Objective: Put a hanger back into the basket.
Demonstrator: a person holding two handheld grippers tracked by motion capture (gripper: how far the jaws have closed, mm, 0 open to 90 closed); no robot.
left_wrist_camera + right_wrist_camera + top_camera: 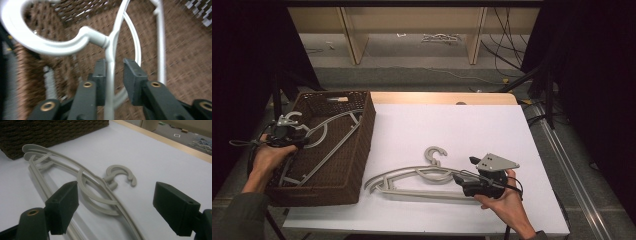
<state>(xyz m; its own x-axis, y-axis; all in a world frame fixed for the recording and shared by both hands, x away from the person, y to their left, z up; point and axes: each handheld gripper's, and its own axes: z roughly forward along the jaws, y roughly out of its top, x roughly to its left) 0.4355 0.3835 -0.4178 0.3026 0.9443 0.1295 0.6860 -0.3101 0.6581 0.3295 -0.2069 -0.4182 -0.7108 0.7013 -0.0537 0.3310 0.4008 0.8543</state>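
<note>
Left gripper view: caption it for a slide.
Left tongs open astride a grey hanger's neck inside the brown wicker basket.

A white table (472, 125) with a pale wooden strip along its far edge carries it all. At its left end sits a dark brown wicker basket (362, 150), its near corner out over the table's front edge. To the basket's right, near the front edge, grey plastic hangers (412, 181) lie flat on the white top, stacked together, hooks toward the far side.
</note>
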